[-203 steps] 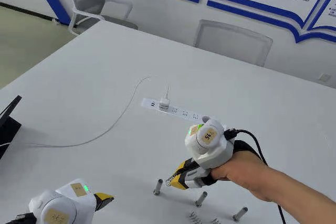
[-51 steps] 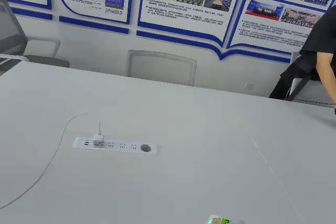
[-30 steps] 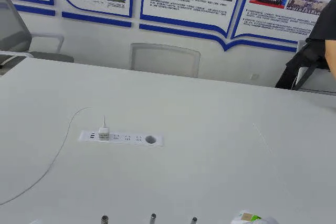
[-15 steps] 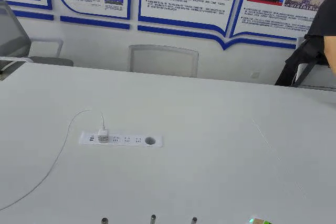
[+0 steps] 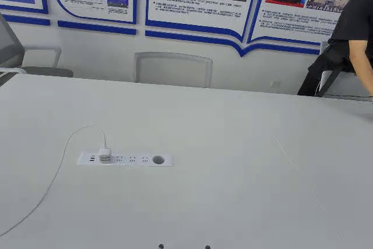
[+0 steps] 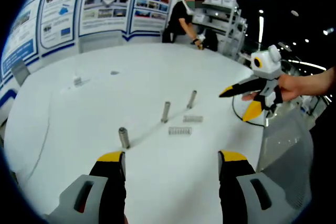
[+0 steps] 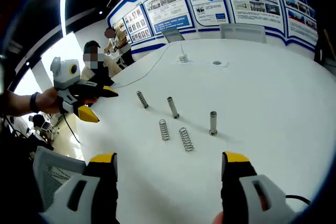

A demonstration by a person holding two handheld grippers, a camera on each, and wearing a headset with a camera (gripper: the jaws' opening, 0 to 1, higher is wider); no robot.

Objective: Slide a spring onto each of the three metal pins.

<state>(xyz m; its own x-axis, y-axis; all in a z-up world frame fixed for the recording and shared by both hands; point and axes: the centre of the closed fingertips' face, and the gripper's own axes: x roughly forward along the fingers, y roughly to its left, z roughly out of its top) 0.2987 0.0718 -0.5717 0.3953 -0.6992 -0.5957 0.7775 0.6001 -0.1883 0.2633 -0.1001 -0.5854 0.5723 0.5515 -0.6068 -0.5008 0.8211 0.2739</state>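
Three metal pins stand upright on the white table. The pin [image 7: 142, 99] nearest my left gripper wears a spring and also shows as the close pin [image 6: 124, 137]. The middle pin [image 7: 172, 107] and the far pin [image 7: 212, 123] are bare. Two loose springs [image 7: 164, 129] [image 7: 186, 139] lie flat beside them. My left gripper [image 6: 172, 158] is open and holds nothing, and so does my right gripper [image 7: 168, 158]. Each gripper shows in the other's view, lifted off the table: right gripper [image 6: 239, 103], left gripper [image 7: 100, 105].
A power strip [image 5: 125, 159] with a white charger [image 5: 105, 155] and its cable lies mid-table. Grey chairs [image 5: 173, 69] stand along the far edge under wall posters. A person in black [image 5: 352, 33] stands at the far right, and other people stand beyond the table.
The head camera has tilted up off the work. Several seconds ago my right gripper held a spring at a pin; now it is open and raised, and one pin carries a spring.
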